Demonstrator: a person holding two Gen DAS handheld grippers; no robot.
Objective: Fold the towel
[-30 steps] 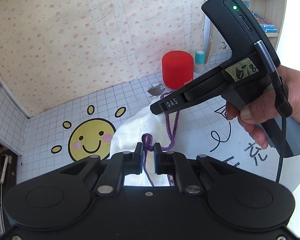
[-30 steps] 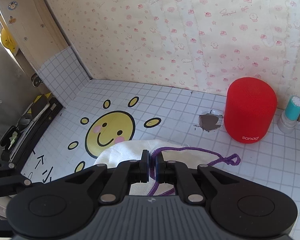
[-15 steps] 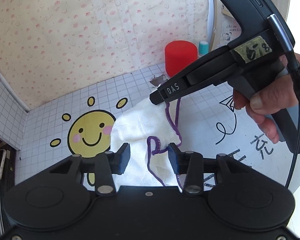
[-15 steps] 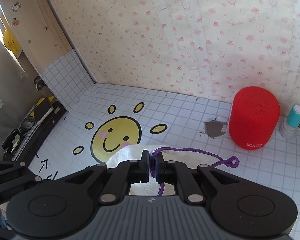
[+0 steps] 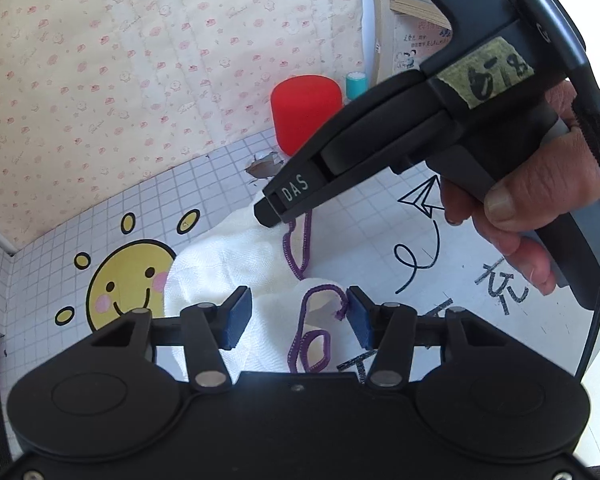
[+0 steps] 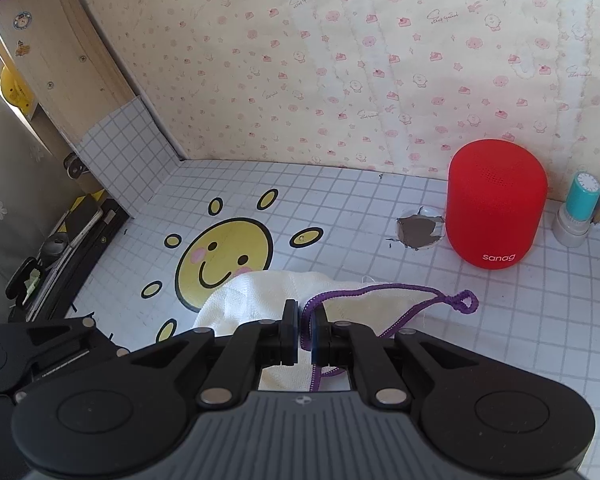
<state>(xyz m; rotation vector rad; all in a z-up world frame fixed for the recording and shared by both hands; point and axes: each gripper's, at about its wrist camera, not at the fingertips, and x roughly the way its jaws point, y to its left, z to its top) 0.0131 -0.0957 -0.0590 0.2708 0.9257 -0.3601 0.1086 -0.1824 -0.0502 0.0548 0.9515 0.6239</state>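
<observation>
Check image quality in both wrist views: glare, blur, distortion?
Left wrist: strong fisheye bend, blown-out white at the right edge, towel washed out but sharp. Right wrist: the same bend, dark corner vignette, speaker saturated red, no motion blur.

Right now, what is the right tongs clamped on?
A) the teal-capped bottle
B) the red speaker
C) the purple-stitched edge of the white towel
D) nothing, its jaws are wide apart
C: in the right wrist view the right tongs pinch the purple-stitched edge of the white towel, while the red speaker and the teal-capped bottle stand untouched by the wall.
</observation>
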